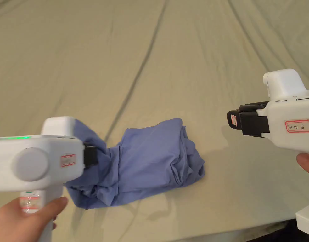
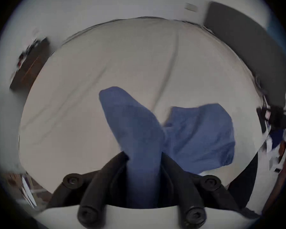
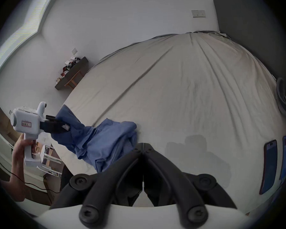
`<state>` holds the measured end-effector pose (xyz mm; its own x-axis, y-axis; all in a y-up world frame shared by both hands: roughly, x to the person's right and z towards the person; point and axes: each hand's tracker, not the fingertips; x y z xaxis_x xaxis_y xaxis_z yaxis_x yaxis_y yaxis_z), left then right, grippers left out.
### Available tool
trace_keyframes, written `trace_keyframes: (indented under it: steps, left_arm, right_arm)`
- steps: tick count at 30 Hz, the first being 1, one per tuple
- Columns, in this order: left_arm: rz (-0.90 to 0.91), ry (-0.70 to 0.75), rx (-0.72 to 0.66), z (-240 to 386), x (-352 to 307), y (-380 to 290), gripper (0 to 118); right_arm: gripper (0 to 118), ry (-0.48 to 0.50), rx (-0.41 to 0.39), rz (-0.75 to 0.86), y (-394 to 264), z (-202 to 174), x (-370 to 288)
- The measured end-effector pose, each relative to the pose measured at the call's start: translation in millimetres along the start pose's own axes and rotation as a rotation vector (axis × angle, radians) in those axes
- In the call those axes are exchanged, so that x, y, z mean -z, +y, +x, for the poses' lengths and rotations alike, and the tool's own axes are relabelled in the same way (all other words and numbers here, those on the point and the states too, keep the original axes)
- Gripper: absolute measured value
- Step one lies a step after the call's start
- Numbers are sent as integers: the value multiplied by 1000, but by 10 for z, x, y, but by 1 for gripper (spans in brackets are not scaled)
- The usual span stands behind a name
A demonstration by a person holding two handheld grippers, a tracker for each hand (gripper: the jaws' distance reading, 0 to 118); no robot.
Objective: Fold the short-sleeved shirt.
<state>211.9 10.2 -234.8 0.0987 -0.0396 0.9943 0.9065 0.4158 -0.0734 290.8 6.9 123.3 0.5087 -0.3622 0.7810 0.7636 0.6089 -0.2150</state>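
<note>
The crumpled blue cotton short-sleeved shirt lies bunched on the beige bedsheet; the left gripper clamps one lifted end of it, while the right gripper, jaws pressed together and empty, hangs beside the shirt's other end

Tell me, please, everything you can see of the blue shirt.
The shirt is plain blue, thin woven-looking cloth, bunched and creased, not yet folded flat. Most of it lies on the beige sheet. Its left end is lifted, clamped between the jaws of the left gripper. The right gripper, shut, hangs apart from it.
</note>
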Motion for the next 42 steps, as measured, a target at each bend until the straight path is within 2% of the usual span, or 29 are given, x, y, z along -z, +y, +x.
trace_keyframes:
  steps: [3, 6, 9, 10, 12, 13, 16, 17, 18, 19, 20, 21, 24, 27, 29, 33, 37, 40, 42]
  left_arm:
    - [-67, -115, 71, 480, 345, 113, 11]
    - [-134, -266, 14, 737, 589, 183, 13]
    - [-140, -425, -121, 666, 586, 209, 65]
    - [-116, -461, -140, 614, 488, 225, 76]
    - [-42, -520, -153, 419, 218, 188, 78]
    - [-12, -514, -172, 302, 92, 166, 84]
    - [61, -349, -184, 67, -214, 100, 86]
    - [88, -271, -179, 15, -209, 71, 81]
    - [126, -217, -162, 45, -204, 59, 61]
    - [106, -187, -111, 93, -118, 55, 7]
    - [75, -179, -107, 168, 1, 59, 1]
    - [47, -218, -144, 257, 131, 38, 1]
    - [-57, -431, -107, 722, 505, -19, 1]
    - [-90, -423, -27, 1089, 907, 45, 1]
    - [-109, -458, -104, 1173, 1034, 143, 1]
    - [-67, -519, -55, 1283, 887, 264, 1]
    - [-1, -567, -45, 1093, 488, 225, 1]
    - [97, -555, -79, 695, 29, 114, 1]
    - [151, -473, -81, 376, -255, -10, 1]
  right_arm:
    - [2, -9, 26, 10, -39, 121, -86]
    - [2, -24, 48, 12, -82, 223, -152]
    - [2, -49, 59, 10, -114, 293, -212]
    - [2, -51, 64, 11, -124, 312, -234]
    - [2, -58, 81, 18, -141, 353, -261]
    - [2, -60, 86, 16, -144, 366, -263]
    - [2, -67, 86, 17, -138, 359, -251]
    - [2, -64, 84, 16, -131, 347, -241]
    - [2, -60, 80, 15, -120, 327, -232]
    - [2, -59, 75, 15, -109, 303, -225]
    - [2, -59, 69, 13, -98, 281, -222]
    - [2, -62, 62, 13, -92, 262, -223]
    - [2, -66, 57, 10, -60, 240, -213]
    - [2, -77, 55, -1, -41, 253, -190]
    - [2, -81, 57, -3, -35, 269, -182]
    - [2, -74, 67, -4, -17, 288, -149]
    - [2, -71, 36, -6, 62, 173, -136]
    - [2, -42, -28, -7, 156, -50, -133]
    - [2, -11, -81, -14, 206, -268, -91]
